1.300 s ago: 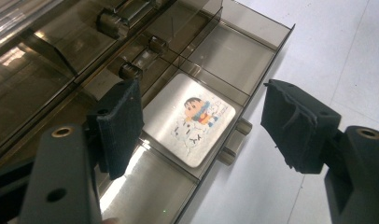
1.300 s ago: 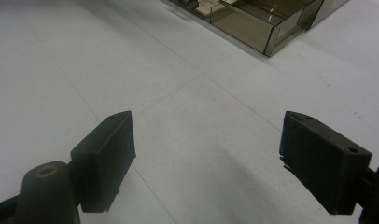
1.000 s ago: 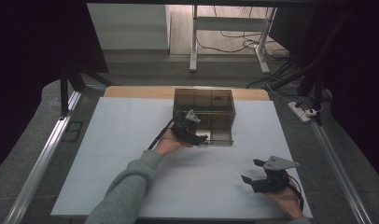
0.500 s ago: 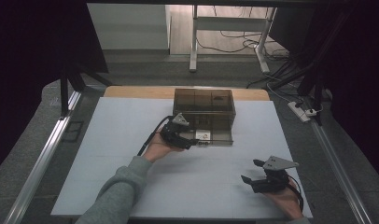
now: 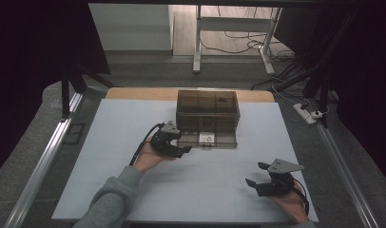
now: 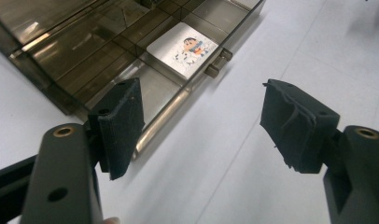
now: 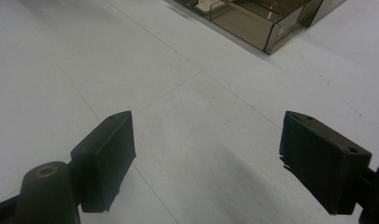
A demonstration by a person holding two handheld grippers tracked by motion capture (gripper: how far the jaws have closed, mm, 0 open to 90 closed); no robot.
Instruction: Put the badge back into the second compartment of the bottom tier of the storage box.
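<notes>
A smoky brown see-through box (image 5: 207,107) stands at the back middle of the white table (image 5: 110,142). Its low drawer (image 5: 219,141) is pulled out toward me. A white card with a cartoon figure (image 6: 183,49) lies in the drawer, behind two small knobs (image 6: 218,63) on its front. My left gripper (image 5: 182,148) hovers just off the drawer's front left corner, and its jaws (image 6: 201,88) stand open with only table between them. My right gripper (image 5: 254,173) rests near the front right edge, open (image 7: 206,119) and holding nothing, with the box corner (image 7: 276,28) far ahead.
The box has several compartments under its lid. A wooden strip (image 5: 134,92) runs behind the white surface. Metal rails (image 5: 43,156) flank the table; cables and a power strip (image 5: 307,111) lie on the floor at the right. Bare white surface lies between the two hands.
My left hand has drawn back from the box front, sliding left and toward me. The drawer stays pulled out. The right hand has not moved.
</notes>
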